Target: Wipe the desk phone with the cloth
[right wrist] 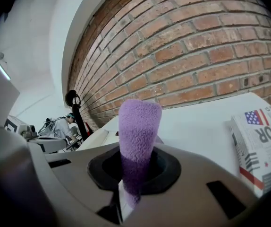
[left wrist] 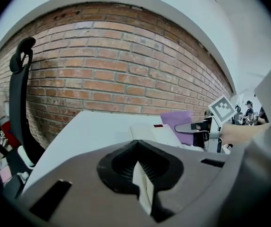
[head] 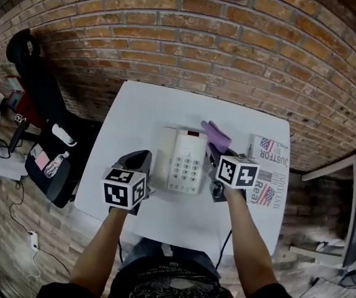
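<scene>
So the desk phone (head: 181, 160) sits pretty much mid-table (head: 141, 110), keypad up, handset along its left side. The right gripper (right wrist: 134, 174) is clamped on a purple cloth (head: 216, 135), and the fuzzy end sticks up out of the jaws right at the phone's far right corner. I can't tell if it's actually touching the phone. The left gripper (left wrist: 142, 178) is pinched closed with nothing in it, parked just beside the phone's near left corner. As for room, there's a wide bare stretch of white top behind the phone, running to the table's far edge by the brick wall (head: 227, 48). There's another clear strip left of the phone out to the left edge, and a band in front of it down to the near edge. Right of the phone is tighter, since a stack of newspapers (head: 269, 166) lies there, near the right edge. A black office chair (head: 41, 98) stands off the table to the phone's left, well apart.
</scene>
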A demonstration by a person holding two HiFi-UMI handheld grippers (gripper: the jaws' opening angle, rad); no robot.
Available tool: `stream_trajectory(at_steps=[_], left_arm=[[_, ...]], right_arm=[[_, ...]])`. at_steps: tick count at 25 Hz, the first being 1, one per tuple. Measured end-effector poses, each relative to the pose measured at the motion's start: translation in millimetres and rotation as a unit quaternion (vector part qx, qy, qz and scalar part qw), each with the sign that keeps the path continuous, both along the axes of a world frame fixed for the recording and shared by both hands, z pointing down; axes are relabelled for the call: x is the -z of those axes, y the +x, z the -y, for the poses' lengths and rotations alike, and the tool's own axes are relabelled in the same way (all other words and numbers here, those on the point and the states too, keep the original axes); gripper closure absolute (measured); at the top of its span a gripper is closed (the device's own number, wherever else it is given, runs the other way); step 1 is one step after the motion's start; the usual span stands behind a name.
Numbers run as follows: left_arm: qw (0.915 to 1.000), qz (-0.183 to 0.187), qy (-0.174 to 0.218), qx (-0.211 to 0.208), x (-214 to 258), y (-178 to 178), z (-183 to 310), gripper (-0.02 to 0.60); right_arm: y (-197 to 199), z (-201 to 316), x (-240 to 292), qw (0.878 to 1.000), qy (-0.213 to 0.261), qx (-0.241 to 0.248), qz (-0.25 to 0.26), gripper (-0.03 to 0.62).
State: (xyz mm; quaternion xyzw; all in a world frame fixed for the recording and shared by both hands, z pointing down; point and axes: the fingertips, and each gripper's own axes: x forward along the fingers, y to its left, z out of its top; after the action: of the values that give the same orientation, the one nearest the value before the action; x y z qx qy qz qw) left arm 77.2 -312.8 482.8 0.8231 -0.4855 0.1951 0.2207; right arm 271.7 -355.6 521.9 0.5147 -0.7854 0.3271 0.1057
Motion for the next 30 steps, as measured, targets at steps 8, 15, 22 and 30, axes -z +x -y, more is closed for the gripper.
stream_trajectory(at_steps=[8, 15, 22, 30], left_arm=[[0.9997, 0.003, 0.0, 0.023, -3, 3, -27, 0.577], [0.9996, 0.005, -0.003, 0.028, -5, 5, -44, 0.577], [0.9998, 0.0, -0.005, 0.021, -4, 3, -57, 0.577], [0.9999, -0.004, -0.011, -0.009, -7, 1, -69, 0.577]], right_arm=[[-3, -15, -3, 1.0, 0.0, 0.022, 0.007, 0.549], [-8, -31, -6, 0.999, -0.001, 0.038, 0.005, 0.549], [-13, -52, -9, 0.999, -0.011, 0.033, 0.009, 0.549], [-19, -76, -13, 1.0, -0.022, 0.018, 0.004, 0.549]])
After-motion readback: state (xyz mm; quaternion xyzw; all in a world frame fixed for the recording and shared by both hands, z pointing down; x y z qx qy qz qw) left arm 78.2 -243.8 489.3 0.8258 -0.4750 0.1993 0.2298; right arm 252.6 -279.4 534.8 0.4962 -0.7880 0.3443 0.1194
